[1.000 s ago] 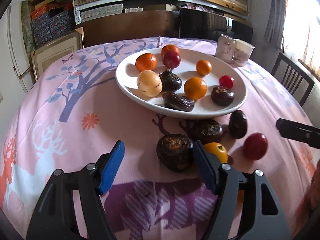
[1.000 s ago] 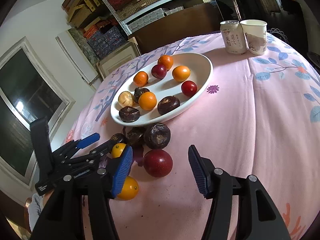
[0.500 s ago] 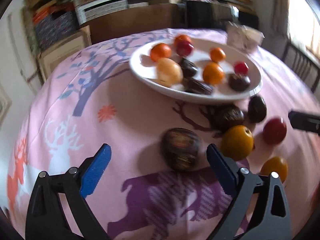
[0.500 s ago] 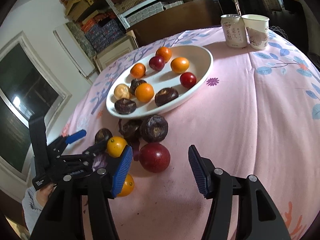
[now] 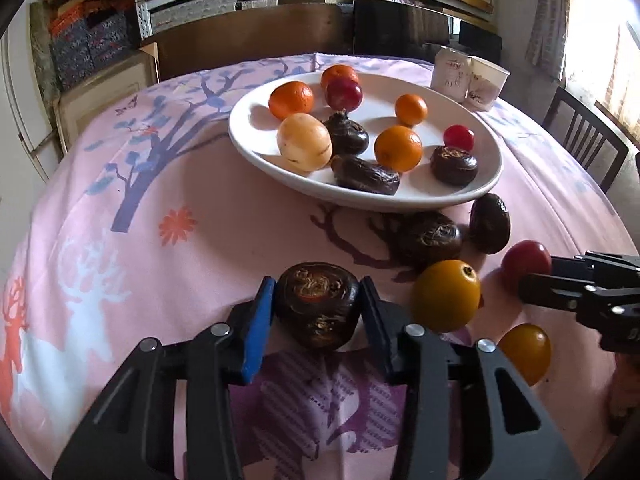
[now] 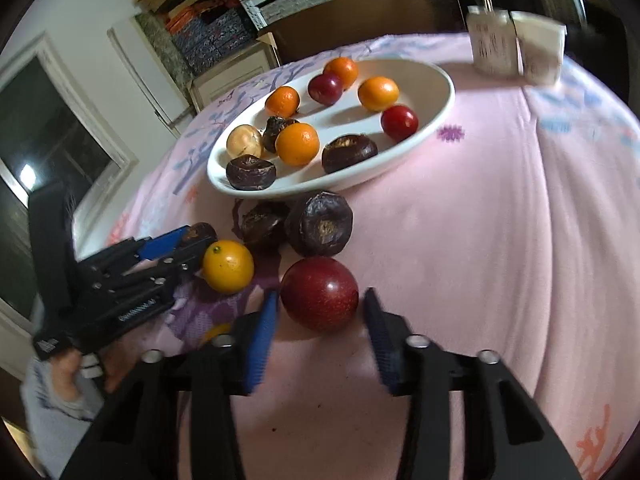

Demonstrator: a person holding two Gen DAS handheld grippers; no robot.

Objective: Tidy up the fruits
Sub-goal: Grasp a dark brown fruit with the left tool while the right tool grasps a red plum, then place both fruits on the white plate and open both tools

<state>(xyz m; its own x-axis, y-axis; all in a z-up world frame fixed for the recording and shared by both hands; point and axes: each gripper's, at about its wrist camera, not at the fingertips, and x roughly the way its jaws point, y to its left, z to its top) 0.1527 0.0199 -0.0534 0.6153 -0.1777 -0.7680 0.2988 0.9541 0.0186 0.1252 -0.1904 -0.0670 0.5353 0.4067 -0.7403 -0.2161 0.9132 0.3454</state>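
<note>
A white oval plate [image 5: 248, 136] [image 6: 440, 100] holds several orange, red, pale and dark brown fruits. On the pink cloth in front of it, my left gripper [image 5: 316, 282] [image 6: 196, 240] is closing, and its blue pads touch both sides of a dark brown fruit [image 5: 316, 304]. My right gripper [image 6: 320, 294] [image 5: 538, 276] is closing too, with its pads against a red fruit [image 6: 318, 304] [image 5: 524, 264]. Both fruits rest on the cloth. Loose between them lie a yellow-orange fruit [image 5: 446, 294] [image 6: 228, 266], a smaller yellow one [image 5: 524, 352] and two dark brown ones [image 5: 430, 238] [image 5: 490, 222].
Two white cups [image 5: 470, 76] [image 6: 516, 48] stand behind the plate on the right. A dark chair [image 5: 584, 140] is at the table's right edge. Shelves with boxes fill the back wall. A person's hand [image 6: 80, 364] holds the left gripper.
The left jaws widened, then closed in around the dark brown fruit. The right gripper moved down and forward to the red fruit, and its jaws narrowed onto it.
</note>
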